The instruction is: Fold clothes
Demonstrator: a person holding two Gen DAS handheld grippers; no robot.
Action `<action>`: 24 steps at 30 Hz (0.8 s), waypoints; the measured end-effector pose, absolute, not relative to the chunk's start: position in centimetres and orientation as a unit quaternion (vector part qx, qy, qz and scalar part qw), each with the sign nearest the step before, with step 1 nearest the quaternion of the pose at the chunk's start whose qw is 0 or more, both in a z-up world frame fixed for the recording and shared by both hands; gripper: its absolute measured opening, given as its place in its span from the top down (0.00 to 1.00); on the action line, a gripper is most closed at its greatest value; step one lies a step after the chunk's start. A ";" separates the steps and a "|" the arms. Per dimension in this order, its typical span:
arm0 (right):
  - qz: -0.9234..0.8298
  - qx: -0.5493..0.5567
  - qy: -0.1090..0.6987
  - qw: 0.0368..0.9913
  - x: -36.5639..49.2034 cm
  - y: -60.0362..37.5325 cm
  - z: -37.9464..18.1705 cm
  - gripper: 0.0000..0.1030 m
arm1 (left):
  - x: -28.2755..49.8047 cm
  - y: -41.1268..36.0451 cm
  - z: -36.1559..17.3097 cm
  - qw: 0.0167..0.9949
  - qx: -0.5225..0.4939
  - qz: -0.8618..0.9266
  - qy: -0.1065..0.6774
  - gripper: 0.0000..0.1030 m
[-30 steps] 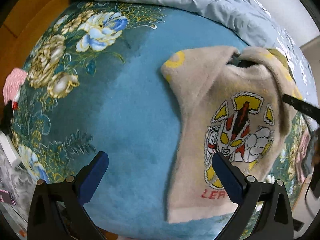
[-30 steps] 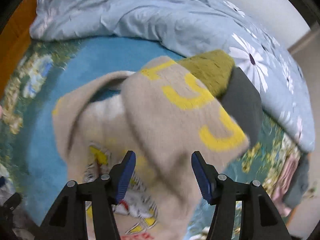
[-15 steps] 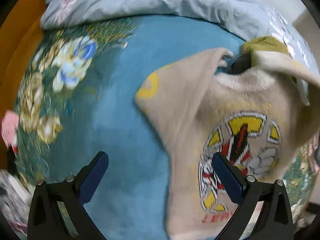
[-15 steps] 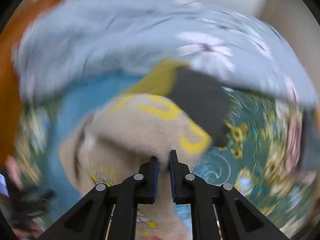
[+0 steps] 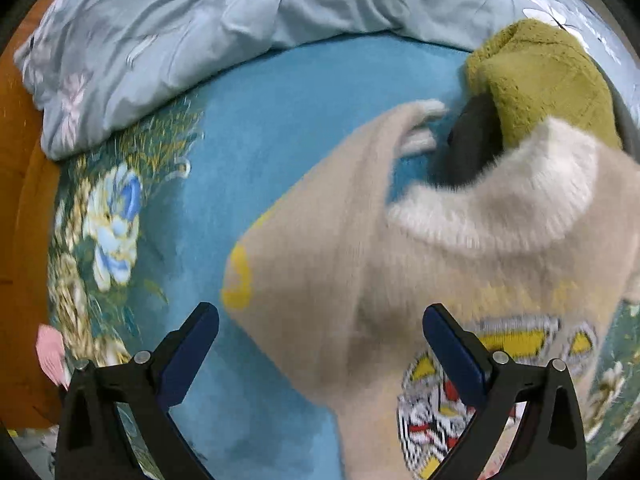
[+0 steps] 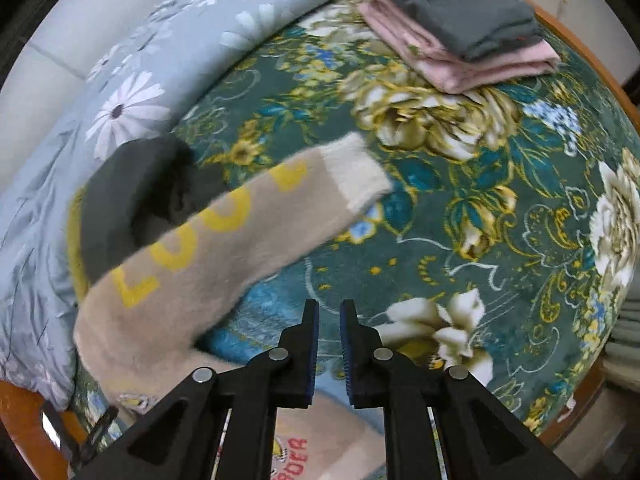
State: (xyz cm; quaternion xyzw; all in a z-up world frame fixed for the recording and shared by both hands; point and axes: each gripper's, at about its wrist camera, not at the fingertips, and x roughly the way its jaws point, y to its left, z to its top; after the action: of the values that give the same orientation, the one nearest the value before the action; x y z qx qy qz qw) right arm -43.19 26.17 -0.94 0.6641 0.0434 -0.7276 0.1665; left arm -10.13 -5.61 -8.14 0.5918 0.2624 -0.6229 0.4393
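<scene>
Sweater under spread left claw.

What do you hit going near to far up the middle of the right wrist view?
right gripper → blue patch of the blanket → beige sweater sleeve with its white cuff → green floral blanket → folded pink cloth → folded dark grey garment on top of it.

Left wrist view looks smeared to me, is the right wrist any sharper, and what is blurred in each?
Left wrist: the sweater and its chest print are motion-blurred, the quilt and left claw stay crisp. Right wrist: only the sleeve smears; the folded stack and right claw are sharp. Both bend at the edges.
</scene>
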 end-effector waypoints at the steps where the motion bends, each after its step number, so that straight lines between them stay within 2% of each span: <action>1: -0.726 0.664 0.051 0.175 -43.1 25.6 -0.7 0.87 | -10.5 -6.0 -8.2 0.446 0.591 -0.623 0.252 0.02; 2: -0.724 0.663 0.058 0.183 -43.0 25.1 -0.5 0.87 | -10.8 -6.4 -8.3 0.452 0.591 -0.623 0.242 0.06; 4: -0.719 0.661 0.073 0.200 -42.6 24.1 0.0 0.87 | -11.2 -7.3 -9.0 0.458 0.605 -0.612 0.221 0.24; 5: -0.717 0.660 0.080 0.209 -41.9 23.6 0.2 0.87 | -11.3 -7.7 -9.5 0.454 0.615 -0.607 0.218 0.42; 6: -0.715 0.660 0.083 0.217 -41.5 23.2 0.5 0.87 | -11.2 -8.2 -10.0 0.446 0.620 -0.605 0.225 0.67; 7: -0.712 0.659 0.086 0.225 -41.1 22.7 0.7 0.87 | -11.0 -8.6 -10.1 0.442 0.619 -0.605 0.235 0.80; 8: -0.710 0.659 0.089 0.232 -40.7 22.2 1.0 0.87 | -10.4 -8.9 -10.0 0.447 0.615 -0.603 0.243 0.88; 10: -0.705 0.660 0.093 0.243 -40.3 21.6 1.3 0.87 | -8.2 -9.5 -8.6 0.477 0.577 -0.605 0.271 0.90; 15: -0.691 0.667 0.102 0.259 -38.8 20.4 0.8 0.87 | 3.6 -9.0 -5.3 0.569 0.407 -0.558 0.447 0.91; 18: -0.677 0.678 0.107 0.267 -37.6 19.9 -0.1 0.87 | 11.9 -5.7 -7.7 0.603 0.342 -0.465 0.551 0.91; 21: -0.660 0.688 0.118 0.277 -36.3 19.2 -0.9 0.87 | 17.7 -1.9 -11.8 0.584 0.295 -0.377 0.656 0.91; 24: -0.649 0.692 0.129 0.290 -35.1 18.2 -1.3 0.87 | 20.0 0.7 -13.3 0.565 0.250 -0.349 0.704 0.91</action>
State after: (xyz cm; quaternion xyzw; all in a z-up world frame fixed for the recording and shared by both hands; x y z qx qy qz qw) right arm -35.07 18.22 -1.26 0.6918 0.1286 -0.6488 0.2898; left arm 20.00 0.66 -13.25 0.2503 0.7042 -0.3492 0.5653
